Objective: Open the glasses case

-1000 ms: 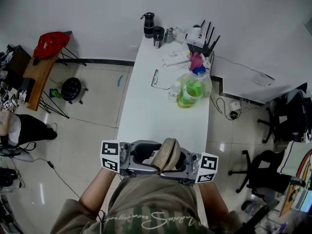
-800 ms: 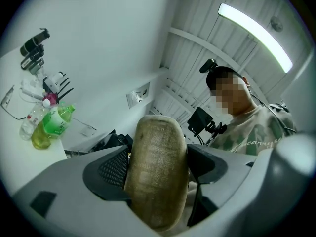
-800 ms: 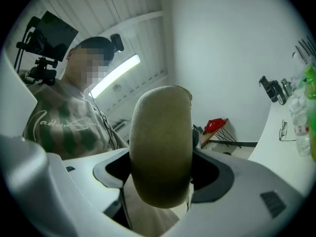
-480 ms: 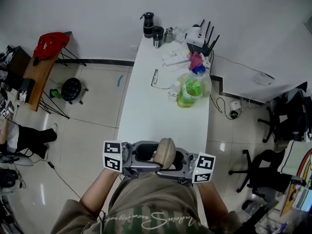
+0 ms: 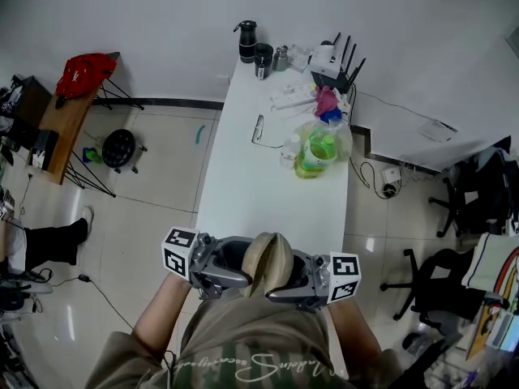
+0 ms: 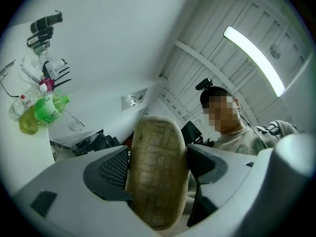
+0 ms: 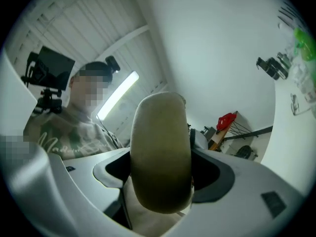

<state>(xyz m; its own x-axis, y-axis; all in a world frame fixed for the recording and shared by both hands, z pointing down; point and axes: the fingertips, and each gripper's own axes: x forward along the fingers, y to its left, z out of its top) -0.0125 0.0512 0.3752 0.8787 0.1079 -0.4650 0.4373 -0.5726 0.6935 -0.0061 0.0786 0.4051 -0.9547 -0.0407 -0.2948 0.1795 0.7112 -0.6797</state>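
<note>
We see both grippers up close to the person's chest, past the near end of the white table (image 5: 272, 197), sharing one object: the glasses case (image 5: 269, 258), a tan fabric-covered oval held on edge between them. The left gripper (image 5: 237, 275) has its jaws clamped on the case; in the left gripper view the case fills the gap and both dark pads press its sides. The right gripper (image 5: 293, 282) is the same, with its jaws closed onto the case from the other end and the rounded end sticking up above them in the right gripper view. We can't tell whether the lid is open or closed. Marker cubes sit at the outer ends of both grippers. Farther up the table, well apart from the case, are a pair of glasses (image 5: 257, 128) lying flat, a green bottle (image 5: 318, 151) in clear plastic wrap, a white power strip (image 5: 293, 97), a router with black antennas (image 5: 332, 65) and a black flask (image 5: 247, 40) at the far edge by the wall. A red bag (image 5: 85, 71) sits on a wooden side table on the left.
</note>
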